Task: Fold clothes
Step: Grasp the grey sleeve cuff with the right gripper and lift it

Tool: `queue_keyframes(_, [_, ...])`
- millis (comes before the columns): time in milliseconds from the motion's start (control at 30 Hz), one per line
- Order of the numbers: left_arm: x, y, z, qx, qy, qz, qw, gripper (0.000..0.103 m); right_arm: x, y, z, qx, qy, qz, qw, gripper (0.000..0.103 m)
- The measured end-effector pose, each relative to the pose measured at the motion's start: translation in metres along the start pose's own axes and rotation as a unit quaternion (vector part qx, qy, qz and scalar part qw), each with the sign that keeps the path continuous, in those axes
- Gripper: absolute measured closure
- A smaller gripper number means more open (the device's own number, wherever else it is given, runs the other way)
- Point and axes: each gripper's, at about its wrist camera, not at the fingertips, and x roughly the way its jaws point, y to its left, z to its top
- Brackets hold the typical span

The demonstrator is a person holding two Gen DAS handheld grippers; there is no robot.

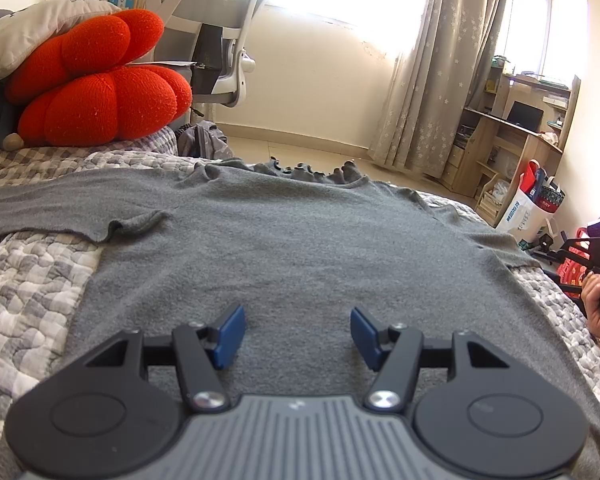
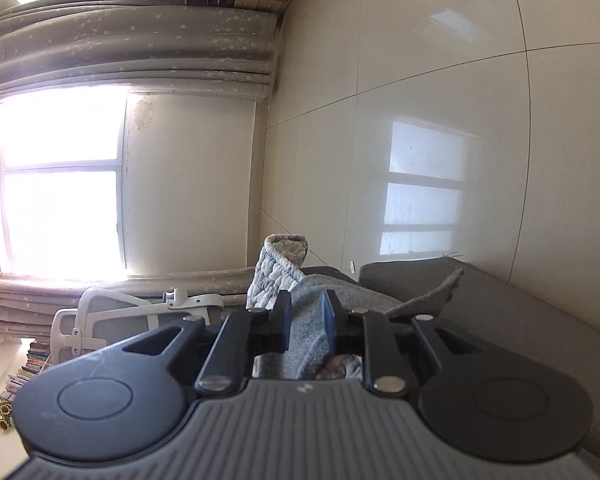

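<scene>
A grey knitted sweater (image 1: 300, 240) lies spread flat on the quilted bed, neck ruffle at the far edge and one sleeve stretched out to the left. My left gripper (image 1: 298, 320) hovers just over its lower body, blue pads wide apart with nothing between them. At the right edge of the left wrist view, a hand (image 1: 598, 308) holds the other gripper beside the sweater's right side. In the right wrist view, my right gripper (image 2: 307, 308) is rolled sideways, its pads closed on a bunched fold of the grey sweater (image 2: 306, 338). A piece of quilt (image 2: 276, 272) rises just behind the fold.
The checked quilt (image 1: 28, 280) covers the bed. A red knitted cushion (image 1: 100, 92) and a grey pillow sit at the far left corner. A white office chair (image 1: 228, 40) stands beyond the bed. A wooden desk (image 1: 516, 136) and bags (image 1: 532, 200) stand on the floor at the right.
</scene>
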Motion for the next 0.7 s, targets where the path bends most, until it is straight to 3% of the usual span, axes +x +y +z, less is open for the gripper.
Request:
queue_keyframes(33, [0.000, 0.000, 0.000, -0.001, 0.000, -0.001, 1.0000, 0.043, -0.005, 0.001, -0.002, -0.003, 0.007, -0.007, 1.000, 0.075])
queue_keyframes(100, [0.000, 0.001, 0.000, -0.002, 0.000, -0.002, 1.0000, 0.042, -0.021, 0.001, -0.008, -0.008, 0.010, -0.009, 1.000, 0.057])
queue_keyframes(167, [0.000, 0.001, 0.000, -0.002, 0.000, -0.003, 1.0000, 0.042, -0.038, 0.000, -0.016, -0.013, 0.009, -0.001, 1.000, 0.053])
queue_keyframes(300, [0.001, -0.001, 0.000, 0.002, 0.000, -0.002, 1.0000, 0.041, -0.036, 0.008, -0.022, -0.036, 0.002, -0.020, 0.999, 0.051])
queue_keyframes(533, [0.001, -0.002, 0.000, 0.006, 0.000, 0.001, 1.0000, 0.041, 0.012, -0.003, -0.015, -0.015, 0.017, -0.070, 0.997, 0.051])
queue_keyframes(700, [0.002, -0.003, 0.000, 0.011, 0.002, 0.001, 0.9999, 0.039, 0.020, -0.021, -0.012, 0.046, 0.013, -0.038, 0.998, 0.050])
